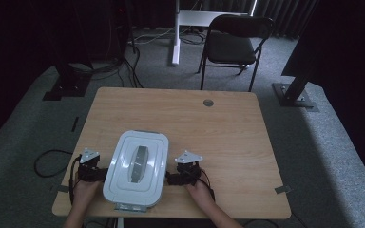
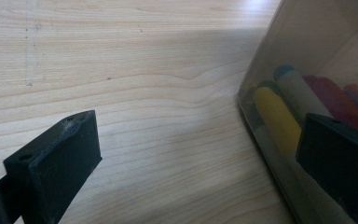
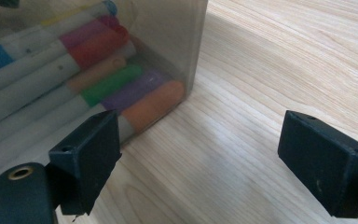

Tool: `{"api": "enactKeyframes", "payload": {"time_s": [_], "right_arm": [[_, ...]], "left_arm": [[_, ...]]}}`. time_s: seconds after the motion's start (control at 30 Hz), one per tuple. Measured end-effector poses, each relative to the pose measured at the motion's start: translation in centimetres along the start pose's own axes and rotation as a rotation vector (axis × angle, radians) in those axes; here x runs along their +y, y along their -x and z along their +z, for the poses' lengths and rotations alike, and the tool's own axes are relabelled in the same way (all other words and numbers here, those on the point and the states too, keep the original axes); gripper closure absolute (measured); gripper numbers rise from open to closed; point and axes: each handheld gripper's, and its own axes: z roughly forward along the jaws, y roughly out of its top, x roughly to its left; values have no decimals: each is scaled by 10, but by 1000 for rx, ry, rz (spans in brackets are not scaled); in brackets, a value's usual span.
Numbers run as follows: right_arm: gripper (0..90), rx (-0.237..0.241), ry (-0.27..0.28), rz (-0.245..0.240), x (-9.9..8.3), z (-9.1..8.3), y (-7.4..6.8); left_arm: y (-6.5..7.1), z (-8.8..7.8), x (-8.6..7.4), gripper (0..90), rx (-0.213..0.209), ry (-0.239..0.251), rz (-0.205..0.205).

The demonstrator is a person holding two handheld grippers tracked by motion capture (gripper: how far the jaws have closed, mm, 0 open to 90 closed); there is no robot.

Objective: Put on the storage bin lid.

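**At the lower edge of the frame: a lidded box flanked by two tongs**

In the lower half of the high view, a pale wooden desk point(image 1: 228, 137) is seen on grey carpet, with a dark folding chair point(image 1: 233, 45) standing beyond it at the upper centre of the frame. A small round grommet point(image 1: 208, 102) is set into the desk near its far edge.

At the lower left of centre, a clear plastic box point(image 1: 135, 168) is found resting on the desk, close to the near edge. It is closed by a white lid point(image 1: 123, 180) with a grey handle point(image 1: 139, 164) along its middle. Through the box wall point(image 3: 177, 37), felt-tip markers point(image 3: 98, 70) are seen lying flat in a pile, with caps in orange, purple, green, pink and blue; a yellow cap point(image 2: 275, 116) is made out in the left gripper view.

The left tongs point(image 1: 105, 173) are held at the box's left side, and the right tongs point(image 1: 167, 178) at its right side, each just beside the wall. In each gripper view the two black jaws are shown spread wide, with bare desk between them; nothing is pinched. One jaw of each pair is seen in front of the box wall; whether it touches cannot be told.
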Motion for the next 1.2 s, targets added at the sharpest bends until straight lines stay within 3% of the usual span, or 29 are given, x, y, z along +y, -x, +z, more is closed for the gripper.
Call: {"api": "enactKeyframes", "payload": {"time_s": [0.13,0.47,0.7,1.2], "right_arm": [[123,-11,-6,-11,0,-2,4],[123,-65,-19,22,-4,-13,29],[123,-104,-26,20,-10,-27,54],[123,-175,-31,51,-21,-48,87]], "left_arm": [[6,2,3,4,6,-6,14],[32,20,14,4,-12,-38,68],[55,38,25,4,-41,-57,99],[86,63,40,4,-90,-78,142]]}}
